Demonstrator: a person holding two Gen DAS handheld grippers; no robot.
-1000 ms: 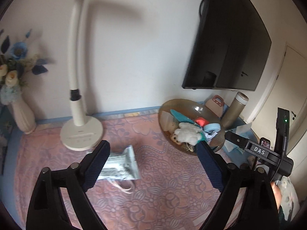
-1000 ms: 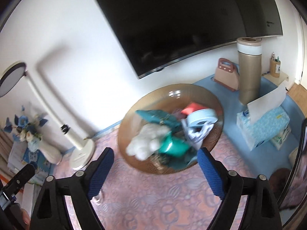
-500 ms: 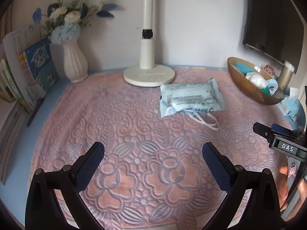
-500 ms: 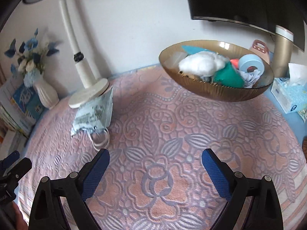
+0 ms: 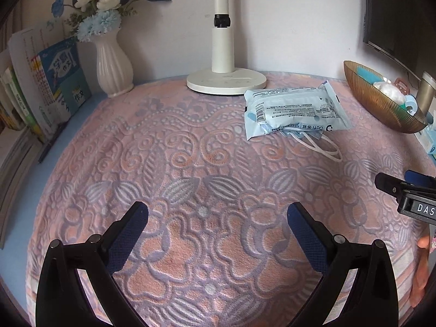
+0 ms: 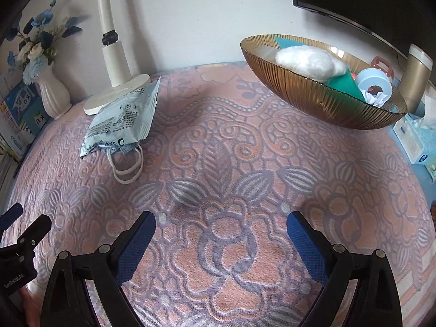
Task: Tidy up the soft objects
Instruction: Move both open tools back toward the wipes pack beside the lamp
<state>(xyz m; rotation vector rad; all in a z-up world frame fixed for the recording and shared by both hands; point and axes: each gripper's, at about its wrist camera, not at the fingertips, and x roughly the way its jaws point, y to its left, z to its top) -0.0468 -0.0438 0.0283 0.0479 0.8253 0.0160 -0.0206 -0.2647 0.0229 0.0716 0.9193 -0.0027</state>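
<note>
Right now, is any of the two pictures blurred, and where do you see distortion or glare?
Left wrist view: sharp; fisheye bends the mat edges, dark corners. Right wrist view: also sharp; the bowl looks curved and tilted, small bright glints on its inner rim; soft shadow behind the lamp on the wall.

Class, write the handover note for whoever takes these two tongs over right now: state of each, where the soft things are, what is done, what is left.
Left tongs: open, empty, above the patterned cloth.
Right tongs: open, empty, above the same cloth.
Mask pack: flat on the cloth beside the lamp base, ear loops trailing out.
Amber bowl: holds a white plush and other items.
Done: nothing gripped yet.
Left: probably the mask pack, the only loose soft item.
</note>
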